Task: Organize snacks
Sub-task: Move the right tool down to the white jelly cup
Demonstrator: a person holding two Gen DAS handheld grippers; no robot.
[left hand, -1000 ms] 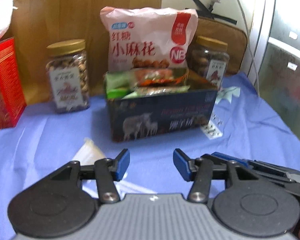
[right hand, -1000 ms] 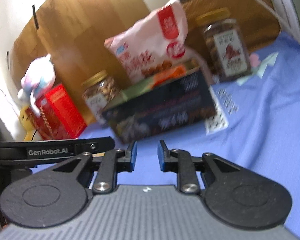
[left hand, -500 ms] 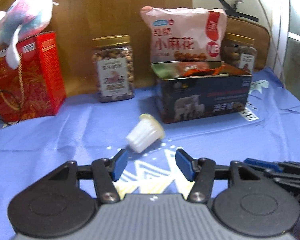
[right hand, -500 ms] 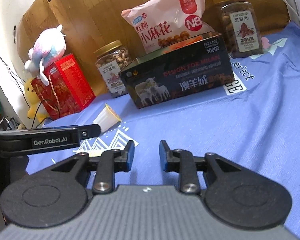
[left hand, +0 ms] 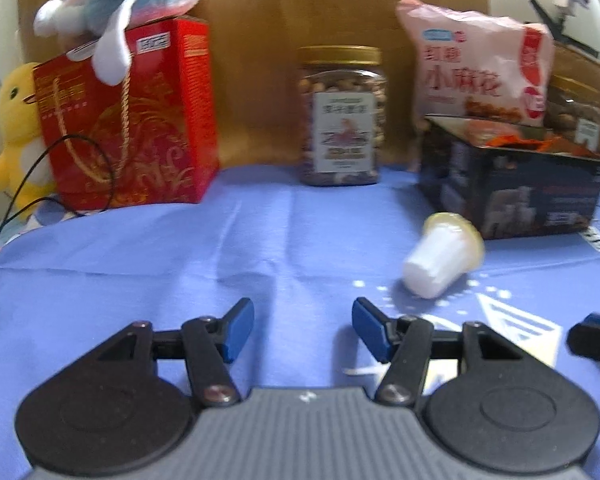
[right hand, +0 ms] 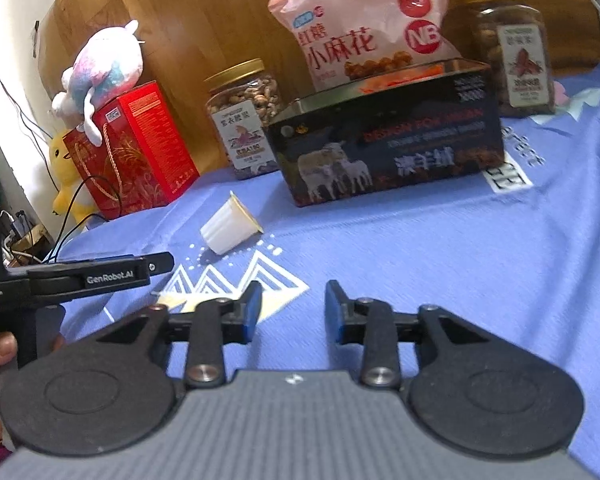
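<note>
One loose snack left on the counter [right hand: 440, 248]: the jelly cup [left hand: 440, 258] is lying on its side on the blue cloth, just in front of the dark tin box [right hand: 384, 148], apart from it. Both tongs are hanging empty. The left tongs [left hand: 303, 330] are spread wide; the right tongs [right hand: 293, 312] are parted less.

Versus a second ago, the left tongs are swinging leftward: the cup is now sitting to their right instead of dead ahead, and the red gift box [left hand: 128, 120] is coming into view. The right tongs are pulling back and levelling out. Left view is blurred, so probably mid-motion. The cup is not yet lined up for a grab.
</note>
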